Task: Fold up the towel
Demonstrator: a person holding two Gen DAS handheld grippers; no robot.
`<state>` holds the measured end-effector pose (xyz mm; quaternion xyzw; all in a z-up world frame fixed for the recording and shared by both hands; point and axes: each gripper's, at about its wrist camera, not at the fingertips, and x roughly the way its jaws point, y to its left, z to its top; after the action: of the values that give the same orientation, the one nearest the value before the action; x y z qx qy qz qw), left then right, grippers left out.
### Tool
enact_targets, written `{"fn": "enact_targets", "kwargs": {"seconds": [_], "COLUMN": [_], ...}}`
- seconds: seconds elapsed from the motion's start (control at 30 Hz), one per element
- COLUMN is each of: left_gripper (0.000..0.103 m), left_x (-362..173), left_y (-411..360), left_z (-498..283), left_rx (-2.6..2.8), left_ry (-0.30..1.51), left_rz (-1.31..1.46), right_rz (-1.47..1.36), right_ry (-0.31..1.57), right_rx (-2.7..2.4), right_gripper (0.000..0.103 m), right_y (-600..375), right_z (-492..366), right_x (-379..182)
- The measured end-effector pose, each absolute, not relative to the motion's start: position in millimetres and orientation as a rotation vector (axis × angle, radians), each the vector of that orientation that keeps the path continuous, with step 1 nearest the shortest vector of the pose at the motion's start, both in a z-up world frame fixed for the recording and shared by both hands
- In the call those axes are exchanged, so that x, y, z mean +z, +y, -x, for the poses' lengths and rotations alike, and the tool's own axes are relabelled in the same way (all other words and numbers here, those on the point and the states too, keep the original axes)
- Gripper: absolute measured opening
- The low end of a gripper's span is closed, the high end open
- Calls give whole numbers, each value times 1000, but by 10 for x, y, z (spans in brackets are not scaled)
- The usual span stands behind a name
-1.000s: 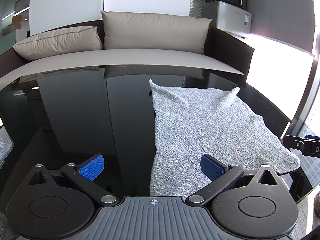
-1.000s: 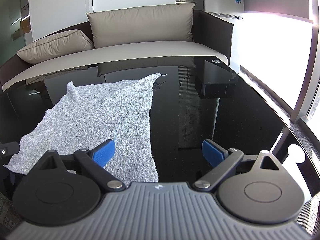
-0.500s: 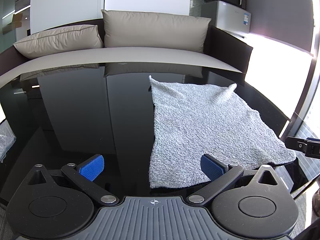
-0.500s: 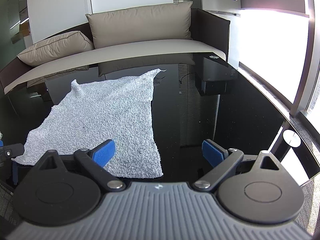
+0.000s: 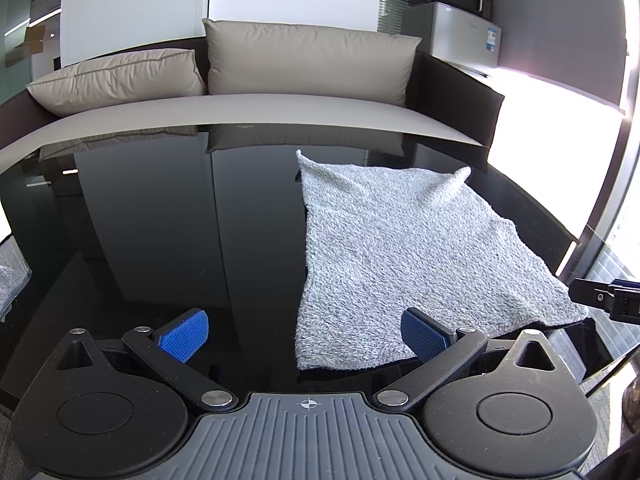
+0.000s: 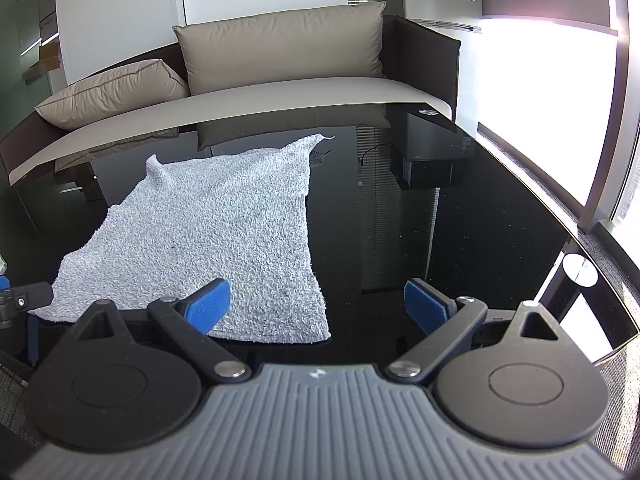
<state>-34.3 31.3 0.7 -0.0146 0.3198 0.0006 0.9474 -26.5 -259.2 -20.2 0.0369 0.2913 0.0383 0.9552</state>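
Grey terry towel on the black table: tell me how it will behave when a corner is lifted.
The grey terry towel will probably drape limply; its far corner already stands up in a soft peak. It looks light, being thin and flat. On the glossy black glass table it will likely slide rather than stay put.

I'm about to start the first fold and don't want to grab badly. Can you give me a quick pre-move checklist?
1. Towel spread in a single layer on the table: ok, though one far corner is peaked.
2. Left gripper open: ok.
3. Right gripper open: ok.
4. Near edge of the towel within view of both grippers: ok.
5. Neither gripper holding cloth yet: ok.
6. Near corners flat enough to pinch: cannot tell.
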Motion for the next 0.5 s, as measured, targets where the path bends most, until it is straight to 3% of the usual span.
{"fn": "enact_targets", "kwargs": {"seconds": [0.27,0.43,0.5], "left_gripper": [100,88,84], "left_x": [8,-10,-19], "left_y": [313,296,290], "left_z": [342,330,324], "left_rx": [3,-5,-10], "left_ry": [656,671,677], "left_rz": [34,35,33], "right_rz": [-73,-64,-62], "right_ry": [595,605,608], "right_rx": [72,80,80], "right_gripper": [96,96,89], "right_y": [-2598,-2576,-2573], "right_z": [267,261,261], "right_x": [-209,-220,-222]}}
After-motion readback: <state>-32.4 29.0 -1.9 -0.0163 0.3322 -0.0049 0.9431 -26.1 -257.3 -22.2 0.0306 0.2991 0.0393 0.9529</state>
